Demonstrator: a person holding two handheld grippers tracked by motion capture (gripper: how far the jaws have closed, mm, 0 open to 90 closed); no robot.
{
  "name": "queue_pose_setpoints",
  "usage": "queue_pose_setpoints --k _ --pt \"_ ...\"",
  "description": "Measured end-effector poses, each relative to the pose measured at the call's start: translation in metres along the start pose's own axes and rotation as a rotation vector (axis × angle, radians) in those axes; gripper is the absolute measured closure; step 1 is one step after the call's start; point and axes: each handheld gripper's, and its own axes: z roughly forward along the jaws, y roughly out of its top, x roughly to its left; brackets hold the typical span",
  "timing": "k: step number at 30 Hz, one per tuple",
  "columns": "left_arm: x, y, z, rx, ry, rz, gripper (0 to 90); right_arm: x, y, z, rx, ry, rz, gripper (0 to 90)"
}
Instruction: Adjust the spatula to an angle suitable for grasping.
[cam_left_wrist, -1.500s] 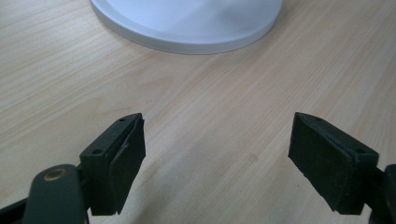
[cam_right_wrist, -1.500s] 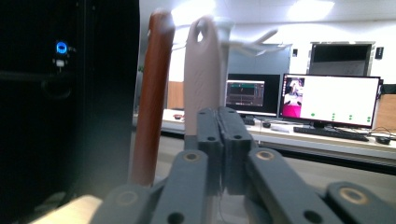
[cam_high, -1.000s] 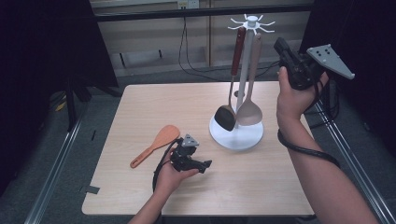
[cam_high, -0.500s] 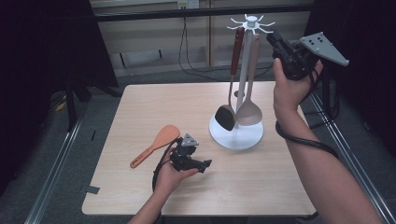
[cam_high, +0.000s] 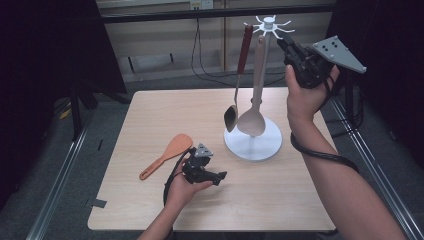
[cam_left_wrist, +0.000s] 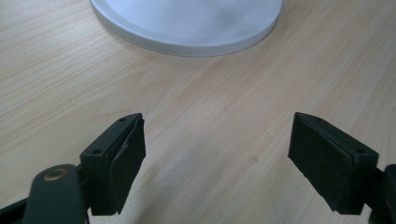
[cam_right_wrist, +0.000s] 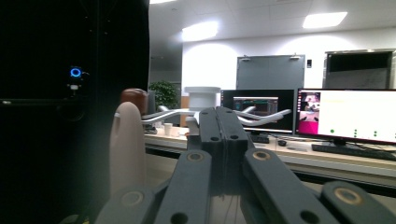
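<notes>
On the surface (cam_high: 150, 120), the utensil stand (cam_high: 253, 145) sits right of centre, a ladle (cam_high: 231, 118) and a spoon (cam_high: 251, 121) hanging from its top, side by side. The spatula (cam_high: 167, 155) lies to its left, with the left hand-held gripper (cam_high: 221, 176) just beside it, nearer the front edge. The right hand-held gripper (cam_high: 284, 44) is up by the stand's hooks (cam_high: 270, 24).

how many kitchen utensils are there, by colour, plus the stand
orange spatula, flat on the table: 1
beige spoon, hanging on the stand: 1
dark ladle with a reddish-brown handle, hanging on the stand: 1
white utensil stand: 1
total: 4
</notes>
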Motion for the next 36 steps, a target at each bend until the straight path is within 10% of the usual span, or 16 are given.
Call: queue_pose_setpoints --k 36 --pt "0.001 0.0 -0.004 0.0 0.005 -0.001 18.8 0.026 0.0 0.0 -0.005 0.033 -0.027 90.0"
